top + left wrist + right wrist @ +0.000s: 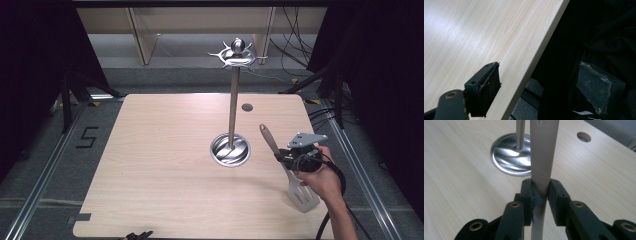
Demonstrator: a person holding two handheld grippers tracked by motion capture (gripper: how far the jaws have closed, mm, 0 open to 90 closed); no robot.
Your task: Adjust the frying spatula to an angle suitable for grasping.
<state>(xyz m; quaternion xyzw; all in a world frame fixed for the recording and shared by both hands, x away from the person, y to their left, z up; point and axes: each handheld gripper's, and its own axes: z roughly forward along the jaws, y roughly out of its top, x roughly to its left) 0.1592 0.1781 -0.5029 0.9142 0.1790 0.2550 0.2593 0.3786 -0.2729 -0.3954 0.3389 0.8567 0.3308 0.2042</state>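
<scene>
We see a desk [165, 170] with a tall utensil stand [233, 100] right of its middle, its round base [230, 149] resting on the desk top. A small hole [247, 107] lies in the desk just beyond and right of the stand. Near the right edge, the right gripper [284, 159] holds a spatula [287, 170] by its handle, right of the base; the handle points far and left, the blade [304, 196] lies nearer us. The left gripper [137, 235] sits at the desk's near edge, left of centre.
</scene>
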